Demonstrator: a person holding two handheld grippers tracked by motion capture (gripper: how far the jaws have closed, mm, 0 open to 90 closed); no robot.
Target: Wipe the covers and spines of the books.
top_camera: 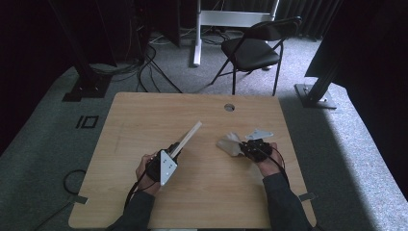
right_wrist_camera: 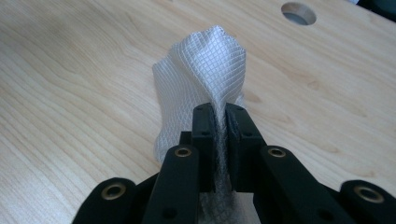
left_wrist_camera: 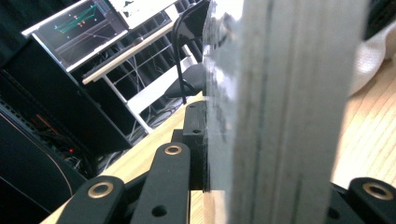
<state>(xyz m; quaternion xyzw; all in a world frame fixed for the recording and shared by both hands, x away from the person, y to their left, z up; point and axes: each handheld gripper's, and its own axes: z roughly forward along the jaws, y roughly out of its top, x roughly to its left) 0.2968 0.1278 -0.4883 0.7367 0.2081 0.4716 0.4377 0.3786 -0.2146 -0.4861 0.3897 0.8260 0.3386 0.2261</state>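
Light wooden rectangular table [top_camera: 144, 120] with a round cable hole [top_camera: 229, 107] near its far edge; a crumpled white mesh cloth [top_camera: 230, 144] rests on it.

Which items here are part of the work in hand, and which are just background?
In use: flat board clamped in left gripper; white mesh cloth pinched in right gripper; table.
Background: folding chair; floor cables; monitor.
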